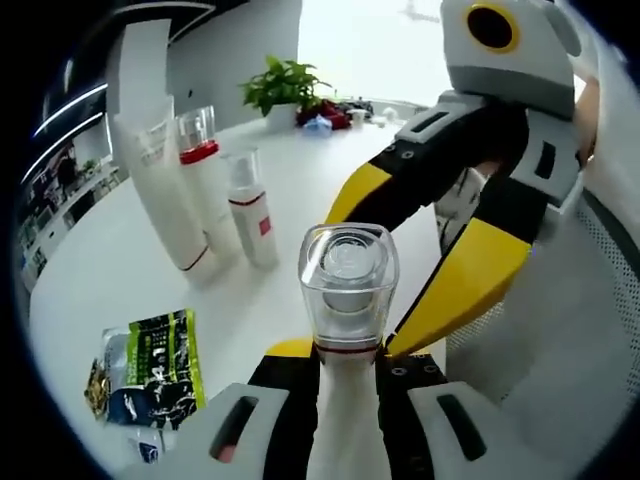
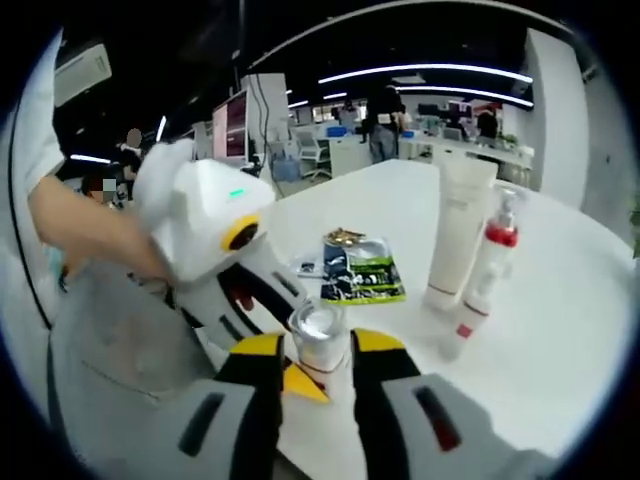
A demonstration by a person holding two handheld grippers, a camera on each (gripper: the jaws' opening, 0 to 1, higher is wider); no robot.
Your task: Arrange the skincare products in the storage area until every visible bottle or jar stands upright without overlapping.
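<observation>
Both grippers (image 1: 345,365) (image 2: 318,375) clamp a white bottle (image 1: 347,400) with clear cap (image 1: 348,275).

Surface: a white table (image 1: 110,280), also seen in the right gripper view (image 2: 560,330), smooth and glossy.
Standing group: a tall white tube (image 1: 160,190) on its cap, a bottle with a red collar (image 1: 205,170) just behind it, and a smaller pump bottle with a red label (image 1: 250,205) beside them, all upright and close together.
Same group in the right gripper view: the tube (image 2: 458,230), the red-collared bottle (image 2: 498,240) and the small bottle (image 2: 468,315).
Flat items: green and black sachets (image 1: 150,370) lying near the table edge, apart from the bottles (image 2: 360,270).
Far end: a potted green plant (image 1: 283,88) with small objects beside it, too blurred to tell.
</observation>
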